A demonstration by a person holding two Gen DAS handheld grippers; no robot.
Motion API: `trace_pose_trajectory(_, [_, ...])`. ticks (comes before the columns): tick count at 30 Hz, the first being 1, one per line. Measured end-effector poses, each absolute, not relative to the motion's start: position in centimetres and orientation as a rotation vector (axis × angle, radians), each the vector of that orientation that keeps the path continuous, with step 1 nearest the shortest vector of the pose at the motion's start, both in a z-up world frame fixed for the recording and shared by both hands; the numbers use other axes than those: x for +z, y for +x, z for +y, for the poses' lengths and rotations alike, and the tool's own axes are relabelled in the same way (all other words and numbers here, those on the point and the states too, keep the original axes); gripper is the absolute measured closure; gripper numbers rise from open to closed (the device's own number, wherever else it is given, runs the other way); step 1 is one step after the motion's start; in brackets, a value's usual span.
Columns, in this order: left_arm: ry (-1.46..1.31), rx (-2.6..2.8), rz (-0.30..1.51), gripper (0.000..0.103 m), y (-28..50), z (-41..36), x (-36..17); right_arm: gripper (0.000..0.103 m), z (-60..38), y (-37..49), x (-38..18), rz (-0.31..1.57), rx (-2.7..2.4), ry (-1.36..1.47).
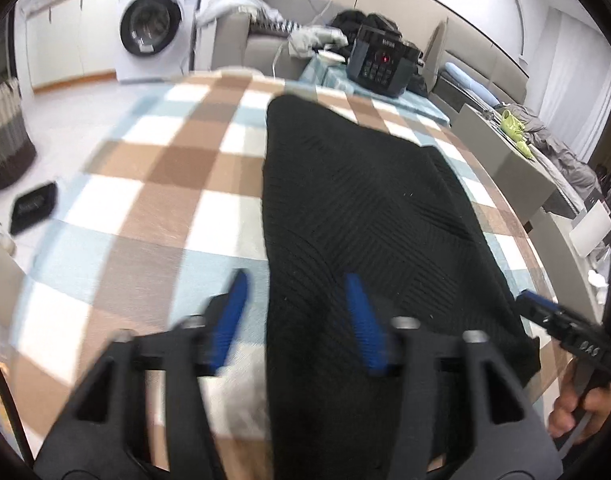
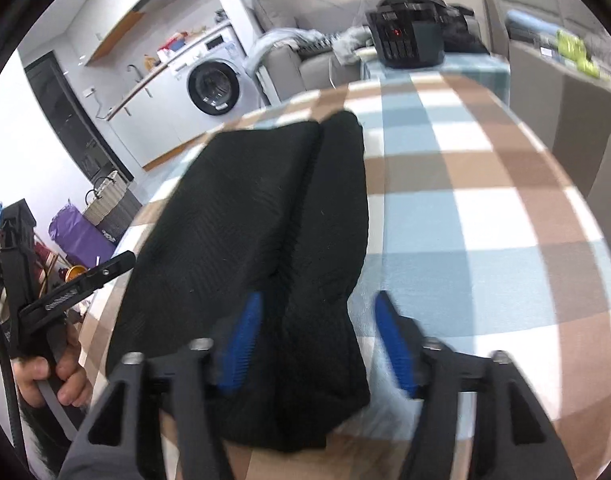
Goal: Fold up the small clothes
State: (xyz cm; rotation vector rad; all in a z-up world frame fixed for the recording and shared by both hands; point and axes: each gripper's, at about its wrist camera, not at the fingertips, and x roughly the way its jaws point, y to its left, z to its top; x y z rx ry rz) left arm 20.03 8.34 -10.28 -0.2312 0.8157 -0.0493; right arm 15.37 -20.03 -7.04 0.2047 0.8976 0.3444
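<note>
While lying folded on the checked worktop [image 1: 153, 184], black knit garment [image 1: 365, 216] running lengthwise away from both tools, near end under them. Left tool [image 1: 297, 320] spreading wide, pinching nothing, straddling the garment's left edge. Right tool [image 2: 319, 340] likewise spreading, empty, straddling the right edge. Neither hand sitting nearer; judging the next fold as going along that long axis.

Checked-cloth table [image 1: 153, 184], black knit garment [image 1: 365, 220] flat, apparently folded.
</note>
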Motion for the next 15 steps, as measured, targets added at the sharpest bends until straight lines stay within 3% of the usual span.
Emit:
trace_pose_trajectory(2, [-0.222, -0.044, 0.76, 0.024, 18.1, 8.4, -8.9, 0.016, -20.1, 14.1, -5.7, 0.825, 0.365, 0.173])
trace_pose_trajectory(6, [-0.185, -0.046, 0.687, 0.013, 14.2, 7.8, -7.2, 0.001, -19.9, 11.8, -4.0, 0.738, 0.413, 0.128])
trace_pose_trajectory(8, [-0.15, -0.041, 0.661, 0.0, 12.6, 7.3, -6.6, 0.0, -19.9, 10.8, -3.4, 0.7, 0.418, 0.122])
trace_pose_trajectory(15, [-0.138, -0.054, 0.595, 0.001, 8.7, 6.6, -6.4, 0.0, -19.6, 8.6, -3.2, 0.64, 0.423, 0.109])
